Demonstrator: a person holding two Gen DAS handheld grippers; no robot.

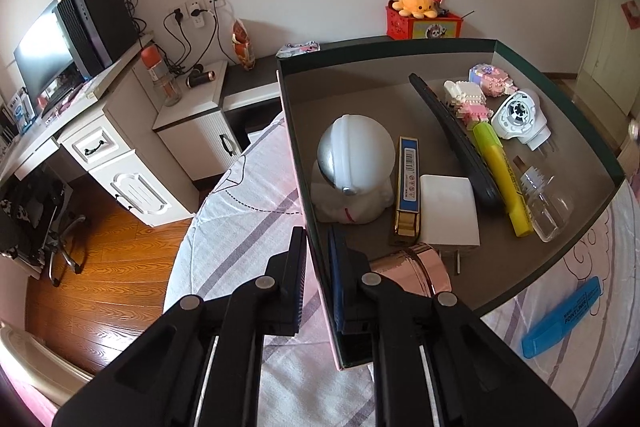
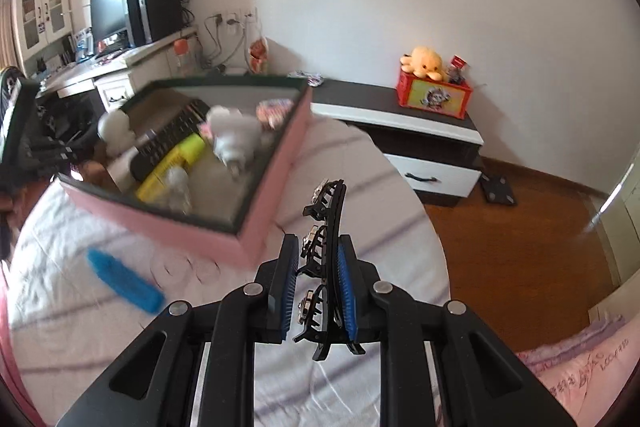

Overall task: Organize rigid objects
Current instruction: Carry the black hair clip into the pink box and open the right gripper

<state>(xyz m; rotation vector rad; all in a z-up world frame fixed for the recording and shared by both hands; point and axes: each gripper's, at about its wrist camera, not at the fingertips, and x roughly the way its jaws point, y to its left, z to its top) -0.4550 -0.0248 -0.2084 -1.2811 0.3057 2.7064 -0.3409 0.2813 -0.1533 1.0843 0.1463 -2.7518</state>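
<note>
Your right gripper [image 2: 318, 277] clenches the black hair clip [image 2: 326, 259], its long axis pointing away along the fingers; your left gripper [image 1: 318, 255] pinches the box [image 1: 576, 115] wall at its near corner.

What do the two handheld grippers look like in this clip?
Both look alike. The left gripper and right gripper are matte black plastic, each with two flat fingers on angular linkage arms joined by round silver pins. The pads are ribbed blue rubber. Pale slots run along the bodies. No cables, markings, sleeves or hands show.
</note>
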